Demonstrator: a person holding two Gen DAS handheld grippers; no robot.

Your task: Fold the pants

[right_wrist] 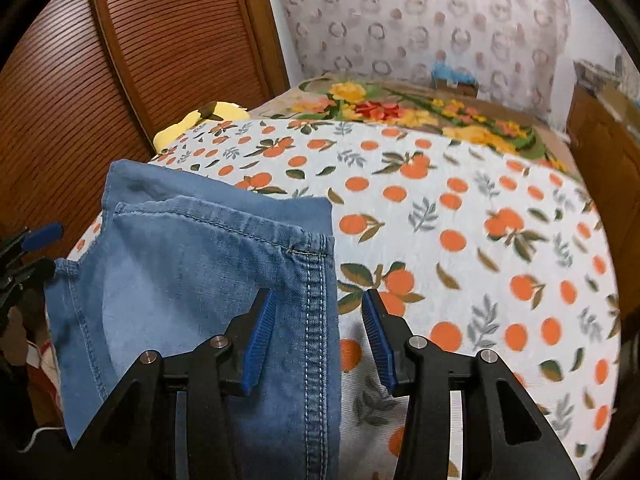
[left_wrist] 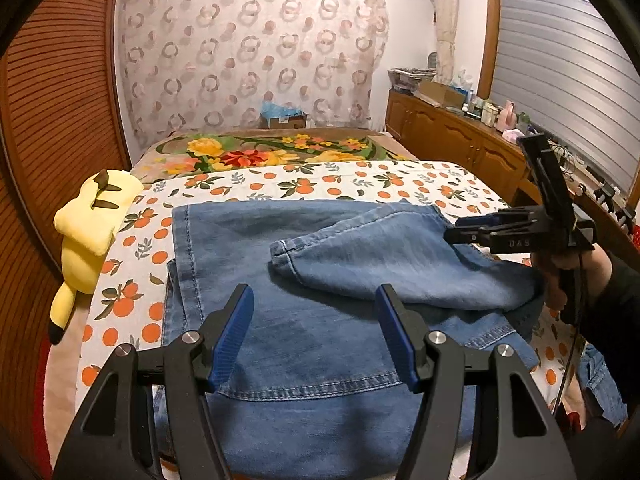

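- Blue denim pants (left_wrist: 320, 280) are spread across a bed sheet (left_wrist: 360, 184) printed with oranges and leaves, with one leg folded back over the rest so that its hem (left_wrist: 282, 250) lies near the middle of the garment.
- Seen from the right wrist, the stitched side seam (right_wrist: 316, 320) of the pants runs along the edge of the fabric where it meets the sheet.
- The left gripper (left_wrist: 316, 332) is held above the denim with its jaws spread; nothing is pinched between its blue pads (left_wrist: 232, 336).
- The right gripper (right_wrist: 318, 340) is parted too, the seam edge of the pants lying below and between its jaws, with neither pad pressed on the cloth.
- From the left wrist view, the right gripper is seen at the far right edge of the pants, held by a hand (left_wrist: 560, 280) in a dark sleeve.
- A yellow plush toy (left_wrist: 88, 240) lies at the left side of the bed, apart from the pants.
- A floral blanket (left_wrist: 272, 152) is laid beyond the sheet, and a wooden cabinet (left_wrist: 452, 136) stands at the right.
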